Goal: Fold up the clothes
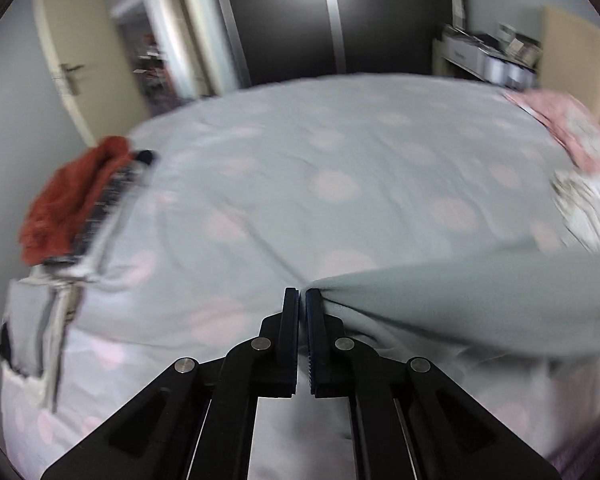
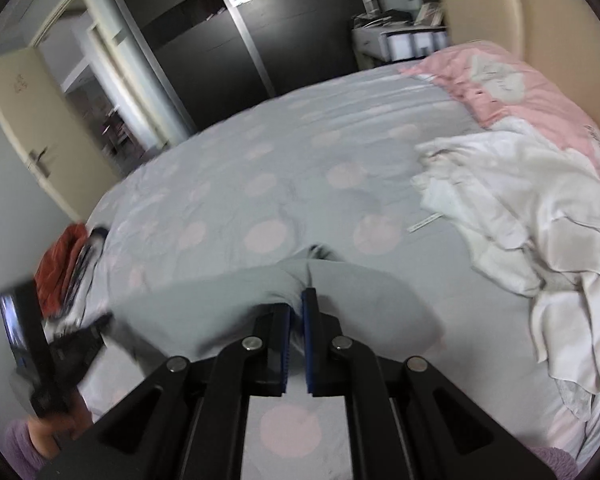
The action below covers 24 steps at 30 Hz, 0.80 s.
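A pale grey-green garment hangs stretched between both grippers above the bed. In the left wrist view my left gripper is shut on one edge of it, and the cloth runs off to the right. In the right wrist view my right gripper is shut on a bunched edge of the same garment, which spreads to the left. There the blurred left gripper shows at its far end, held by a hand in a purple sleeve.
The bed has a grey cover with pink dots. A stack of folded clothes with a red piece on top sits at its left edge. A heap of white laundry and a pink pillow lie on the right. A door and a dark wardrobe stand behind.
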Each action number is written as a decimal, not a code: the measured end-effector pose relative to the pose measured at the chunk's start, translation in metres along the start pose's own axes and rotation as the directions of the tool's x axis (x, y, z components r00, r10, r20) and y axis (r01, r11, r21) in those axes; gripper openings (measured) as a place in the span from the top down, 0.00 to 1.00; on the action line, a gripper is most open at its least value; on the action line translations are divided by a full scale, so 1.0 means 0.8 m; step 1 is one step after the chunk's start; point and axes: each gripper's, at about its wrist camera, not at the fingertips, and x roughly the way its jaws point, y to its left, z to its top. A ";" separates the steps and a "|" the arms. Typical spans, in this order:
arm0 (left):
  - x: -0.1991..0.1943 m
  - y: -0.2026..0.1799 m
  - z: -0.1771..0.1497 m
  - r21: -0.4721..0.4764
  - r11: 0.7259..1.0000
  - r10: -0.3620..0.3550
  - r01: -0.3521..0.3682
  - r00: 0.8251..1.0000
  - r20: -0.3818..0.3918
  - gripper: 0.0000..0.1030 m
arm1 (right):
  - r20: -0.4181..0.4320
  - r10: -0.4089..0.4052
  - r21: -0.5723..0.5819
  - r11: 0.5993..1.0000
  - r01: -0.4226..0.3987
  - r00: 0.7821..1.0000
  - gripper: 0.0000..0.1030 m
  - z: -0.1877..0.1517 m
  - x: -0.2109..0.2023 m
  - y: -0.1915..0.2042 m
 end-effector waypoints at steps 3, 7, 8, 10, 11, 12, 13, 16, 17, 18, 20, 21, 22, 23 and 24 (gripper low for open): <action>0.010 0.029 -0.002 -0.029 0.984 0.177 -0.178 0.984 -0.023 0.97 | -0.096 0.033 -0.061 0.997 -0.039 0.995 0.95 -0.024 0.017 0.026; 0.034 0.076 -0.014 -0.147 0.971 0.166 -0.189 0.974 -0.153 0.96 | -0.233 0.113 -0.032 0.992 -0.124 0.966 0.91 -0.065 0.045 0.038; 0.036 0.083 -0.018 -0.179 0.972 0.123 -0.154 0.978 -0.170 0.95 | -0.251 0.127 -0.015 0.991 -0.135 0.960 0.91 -0.070 0.046 0.036; 0.032 0.078 -0.023 -0.181 0.979 0.062 -0.091 0.986 -0.157 0.95 | -0.266 0.155 0.020 0.988 -0.155 0.951 0.89 -0.073 0.044 0.026; 0.028 0.071 -0.022 -0.170 0.984 0.032 -0.056 0.990 -0.140 0.93 | -0.266 0.168 0.039 0.986 -0.163 0.949 0.85 -0.073 0.040 0.019; 0.023 0.064 -0.023 -0.157 0.987 -0.001 -0.019 0.992 -0.125 0.89 | -0.264 0.181 0.060 0.983 -0.172 0.947 0.83 -0.072 0.037 0.012; 0.019 0.053 -0.022 -0.139 0.990 -0.054 0.037 0.992 -0.118 0.85 | -0.248 0.196 0.089 0.980 -0.180 0.949 0.82 -0.067 0.031 0.003; 0.009 0.017 -0.022 -0.073 0.977 -0.207 0.200 0.972 -0.109 0.73 | -0.192 0.226 0.156 0.968 -0.197 0.955 0.76 -0.054 0.014 -0.022; 0.006 0.003 -0.024 -0.044 0.968 -0.252 0.248 0.961 -0.113 0.72 | -0.170 0.215 0.160 0.969 -0.188 0.962 0.72 -0.048 0.011 -0.030; 0.003 -0.011 -0.026 -0.016 0.955 -0.296 0.296 0.948 -0.119 0.70 | -0.164 0.186 0.158 0.974 -0.160 0.969 0.71 -0.044 0.013 -0.033; -0.005 -0.037 -0.028 0.034 0.929 -0.361 0.368 0.923 -0.134 0.65 | -0.172 0.129 0.150 0.983 -0.103 0.977 0.70 -0.038 0.027 -0.040; -0.003 -0.046 -0.031 0.047 0.924 -0.370 0.381 0.917 -0.150 0.59 | -0.188 0.110 0.147 0.986 -0.083 0.976 0.70 -0.033 0.040 -0.045; -0.001 -0.055 -0.034 0.060 0.918 -0.378 0.392 0.911 -0.166 0.57 | -0.200 0.102 0.146 0.986 -0.074 0.975 0.70 -0.032 0.050 -0.048; 0.001 -0.064 -0.037 0.072 0.912 -0.386 0.404 0.904 -0.183 0.56 | -0.210 0.097 0.146 0.987 -0.067 0.973 0.70 -0.031 0.063 -0.052; 0.003 -0.072 -0.040 0.084 0.906 -0.393 0.416 0.897 -0.199 0.53 | -0.214 0.088 0.143 0.988 -0.058 0.973 0.70 -0.031 0.074 -0.056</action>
